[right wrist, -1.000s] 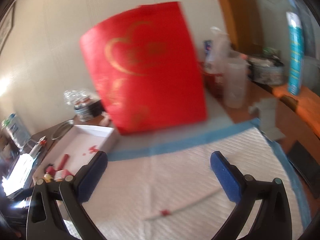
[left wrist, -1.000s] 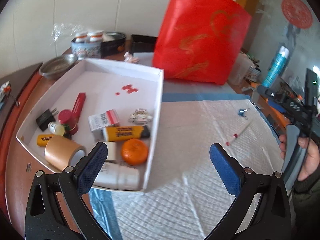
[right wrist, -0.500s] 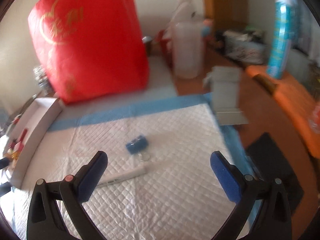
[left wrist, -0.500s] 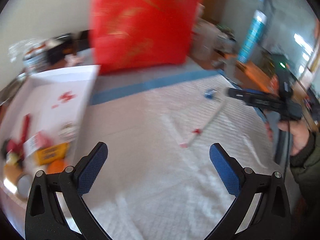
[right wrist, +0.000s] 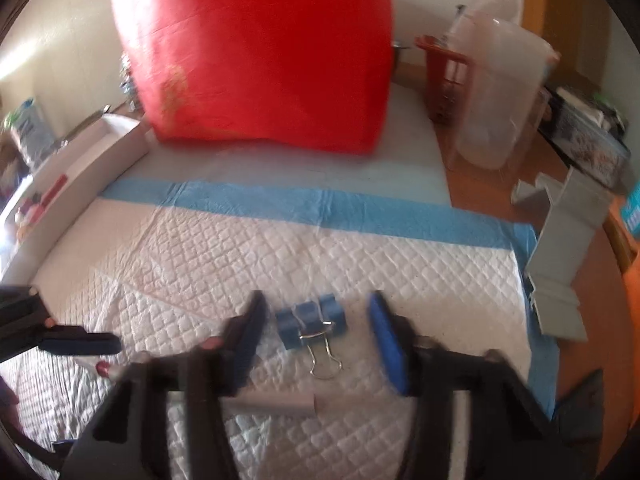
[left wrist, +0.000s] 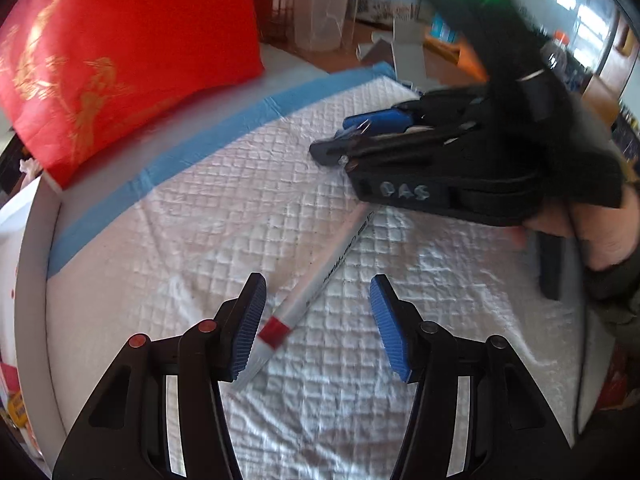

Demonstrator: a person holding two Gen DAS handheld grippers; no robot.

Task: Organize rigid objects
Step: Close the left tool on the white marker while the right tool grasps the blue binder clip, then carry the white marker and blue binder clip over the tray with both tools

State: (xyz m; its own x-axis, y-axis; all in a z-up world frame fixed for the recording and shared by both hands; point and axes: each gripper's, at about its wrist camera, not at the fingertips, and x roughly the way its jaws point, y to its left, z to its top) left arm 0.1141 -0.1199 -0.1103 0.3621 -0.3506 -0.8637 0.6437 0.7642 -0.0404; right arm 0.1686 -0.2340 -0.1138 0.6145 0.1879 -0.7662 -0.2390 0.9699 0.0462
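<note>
A white marker with a red band lies slantwise on the quilted white pad. My left gripper is open low over the pad, its jaws either side of the marker's red-band end. A blue binder clip lies on the pad with its wire handles toward me. My right gripper is open with its jaws either side of the clip, apart from it. The marker's other end shows under the right gripper. The right gripper also shows in the left wrist view.
A red gift bag stands behind the pad. A white box with several small items lies at the left. A clear plastic jug, a red basket and grey cardboard stand at the right on the wooden table.
Both grippers have swung right and dropped close to the pad. The left one has come around the marker, the right one around the binder clip. Both jaws are narrower than before.
</note>
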